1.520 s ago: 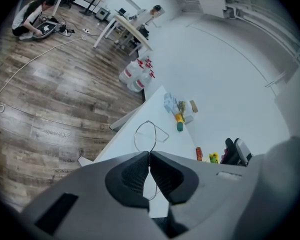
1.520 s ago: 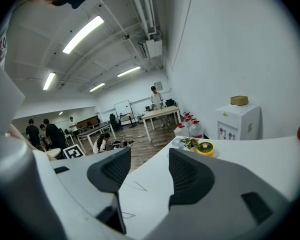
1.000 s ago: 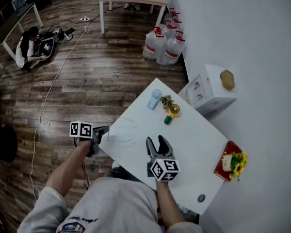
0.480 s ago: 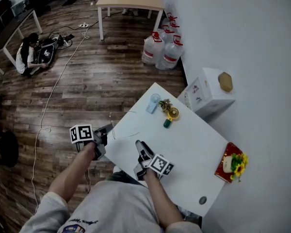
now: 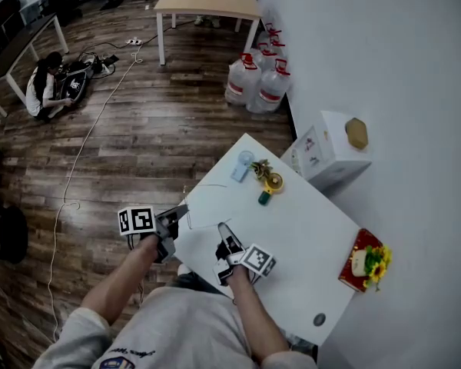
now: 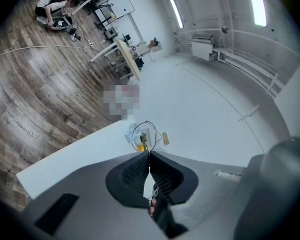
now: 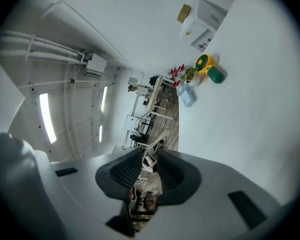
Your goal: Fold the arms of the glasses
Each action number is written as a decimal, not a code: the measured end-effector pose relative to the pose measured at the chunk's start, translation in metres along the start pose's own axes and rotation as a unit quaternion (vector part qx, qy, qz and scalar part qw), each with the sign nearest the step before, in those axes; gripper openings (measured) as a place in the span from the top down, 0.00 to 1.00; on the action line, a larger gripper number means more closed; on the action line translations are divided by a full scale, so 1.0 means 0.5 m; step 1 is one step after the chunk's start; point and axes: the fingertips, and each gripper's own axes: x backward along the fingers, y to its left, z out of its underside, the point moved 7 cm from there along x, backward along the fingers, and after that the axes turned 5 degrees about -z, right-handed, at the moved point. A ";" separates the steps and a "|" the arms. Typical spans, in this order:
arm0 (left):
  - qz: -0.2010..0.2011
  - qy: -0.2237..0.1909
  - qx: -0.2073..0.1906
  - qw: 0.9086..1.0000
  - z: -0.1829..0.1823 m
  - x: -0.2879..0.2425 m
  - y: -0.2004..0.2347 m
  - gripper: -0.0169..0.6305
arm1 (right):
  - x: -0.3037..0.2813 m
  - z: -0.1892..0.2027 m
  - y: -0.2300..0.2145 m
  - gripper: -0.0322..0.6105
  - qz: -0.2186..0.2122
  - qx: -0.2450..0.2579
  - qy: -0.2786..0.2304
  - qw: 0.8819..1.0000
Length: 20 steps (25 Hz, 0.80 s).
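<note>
Wire-thin glasses (image 6: pixel 143 135) are hanging just off the table's (image 5: pixel 292 221) near left edge, with the left gripper (image 5: pixel 183 212) clamping them tight. The right gripper (image 5: pixel 223 231), over that same edge, has just been closing. Its jaws are standing partly apart around a pale sliver, likely a glasses arm, without visibly squeezing it. A skewed squeeze risks bending that arm or twisting the frame loose. At the table's far corner a white box (image 5: pixel 334 148) is sitting shut, hiding its contents.
</note>
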 end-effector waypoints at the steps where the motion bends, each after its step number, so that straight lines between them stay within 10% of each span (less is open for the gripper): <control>1: 0.000 0.002 -0.003 1.000 0.003 -0.001 -0.003 0.96 | 0.002 -0.003 -0.001 0.86 0.001 0.005 0.001 1.000; 20: 0.025 0.095 -0.051 0.994 0.101 -0.036 -0.037 0.96 | -0.010 -0.007 0.030 0.95 -0.036 0.059 0.011 0.998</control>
